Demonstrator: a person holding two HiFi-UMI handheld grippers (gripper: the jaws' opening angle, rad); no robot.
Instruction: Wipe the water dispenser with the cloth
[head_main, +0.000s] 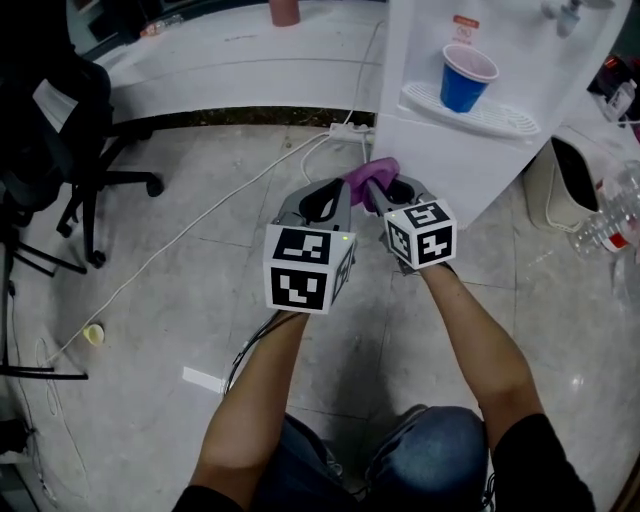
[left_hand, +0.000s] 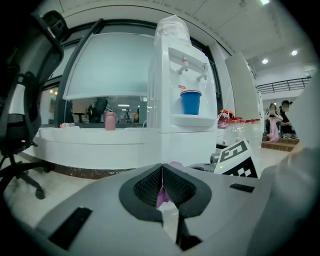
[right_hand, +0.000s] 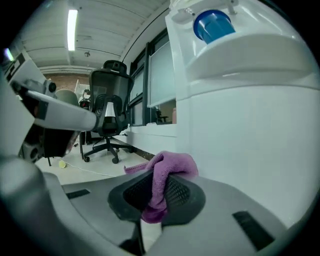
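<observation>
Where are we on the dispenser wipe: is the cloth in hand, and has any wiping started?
Done: the cloth is picked up, pinched in the right tongs, and the left tongs are shut on a corner of it too. In hand: it is held close to the water dispenser, by the lower front panel; contact can't be confirmed. Left: the wiping itself, including around the blue cup on the tray.

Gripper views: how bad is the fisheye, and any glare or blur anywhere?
Left gripper view: strong fisheye, black vignette at the corners, ceiling spots blown out at upper right; water dispenser sharp. Right gripper view: the dispenser's wall bows, tube light blown out at upper left; cloth in focus. Head view: milder bend, glossy floor shows soft glare; no clear motion blur.
</observation>
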